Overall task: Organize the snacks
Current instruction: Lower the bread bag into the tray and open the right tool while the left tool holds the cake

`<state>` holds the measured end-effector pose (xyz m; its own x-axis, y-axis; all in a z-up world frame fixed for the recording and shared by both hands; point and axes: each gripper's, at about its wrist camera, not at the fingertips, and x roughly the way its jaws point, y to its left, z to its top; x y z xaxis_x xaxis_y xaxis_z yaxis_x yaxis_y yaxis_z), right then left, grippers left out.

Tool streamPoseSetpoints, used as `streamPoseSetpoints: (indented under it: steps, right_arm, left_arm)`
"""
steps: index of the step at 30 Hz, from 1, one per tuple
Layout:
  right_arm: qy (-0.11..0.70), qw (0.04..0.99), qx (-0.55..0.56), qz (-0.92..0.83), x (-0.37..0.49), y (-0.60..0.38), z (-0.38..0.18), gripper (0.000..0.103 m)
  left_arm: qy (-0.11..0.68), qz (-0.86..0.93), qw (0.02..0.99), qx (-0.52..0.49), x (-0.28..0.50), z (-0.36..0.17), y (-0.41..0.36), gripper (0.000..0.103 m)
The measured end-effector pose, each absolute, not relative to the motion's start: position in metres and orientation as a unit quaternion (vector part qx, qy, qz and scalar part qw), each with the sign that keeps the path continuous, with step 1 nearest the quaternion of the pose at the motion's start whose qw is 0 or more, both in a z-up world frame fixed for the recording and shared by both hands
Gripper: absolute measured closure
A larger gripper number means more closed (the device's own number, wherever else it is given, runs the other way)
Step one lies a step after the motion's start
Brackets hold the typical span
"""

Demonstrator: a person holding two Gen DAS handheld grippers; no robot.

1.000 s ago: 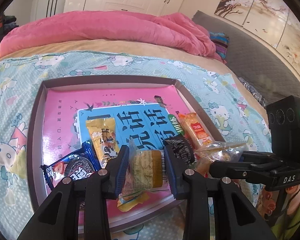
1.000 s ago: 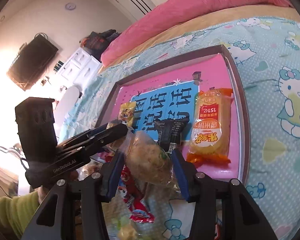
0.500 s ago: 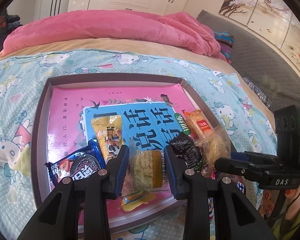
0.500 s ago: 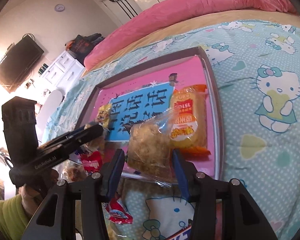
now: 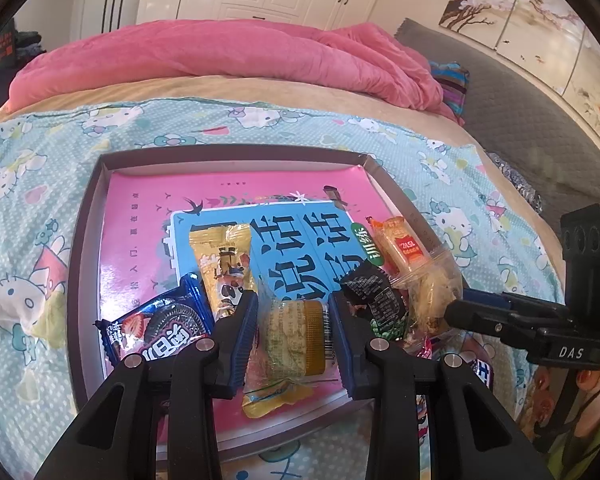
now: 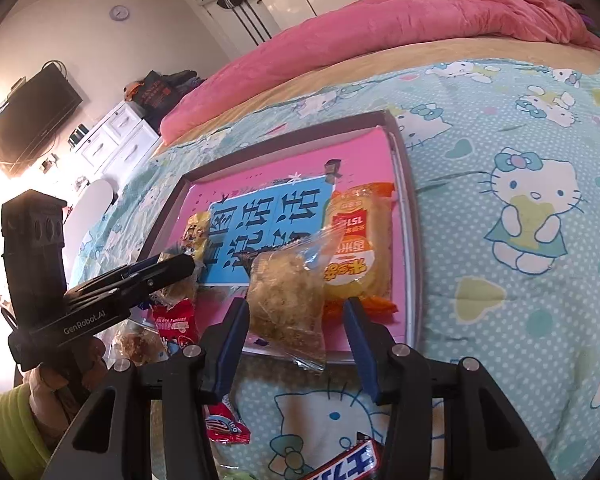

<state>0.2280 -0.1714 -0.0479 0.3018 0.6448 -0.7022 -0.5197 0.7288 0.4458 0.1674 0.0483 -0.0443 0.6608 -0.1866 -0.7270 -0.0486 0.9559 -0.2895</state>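
- The left gripper (image 5: 293,328) was clamped on a small clear-wrapped yellow-green snack (image 5: 296,336), blue pads pressing both of its sides, the packet hanging just over the near edge of the tray (image 5: 85,240).
- Just left of that claw sat a blue cookie pack (image 5: 160,326), and right behind its left finger a gold packet (image 5: 224,264) lying on the tray's pink-and-blue floor.
- Right beside its right finger was a black wrapper (image 5: 374,300), with an orange rice-cracker pack (image 5: 400,246) further back on that side.
- The right gripper (image 6: 296,320) had a clear bag of crumbly golden stuff (image 6: 288,300) between its fingers. The left pad touched the bag; couldn't tell if the right one did, so grip unclear.
- That bag hung over the tray's near rim, overlapping the orange pack (image 6: 360,248) just behind it.
- Loose snacks lay on the Hello Kitty sheet (image 6: 500,160) below the claw, including a red wrapper (image 6: 176,320).
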Motion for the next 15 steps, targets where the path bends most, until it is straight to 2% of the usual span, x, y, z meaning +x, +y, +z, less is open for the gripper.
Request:
streamPoseSetpoints:
  steps: [8,15]
  right_arm:
    - [0.459,0.814,0.043,0.354,0.225,-0.169,-0.044,0.053]
    - [0.444,0.83,-0.03,0.337,0.215,-0.157,-0.044,0.053]
  left_arm:
    - [0.41,-0.036,0.9,-0.142,0.167,-0.045,0.048,0.065]
    - [0.411,-0.035,0.9,-0.142,0.166,-0.047,0.049,0.065]
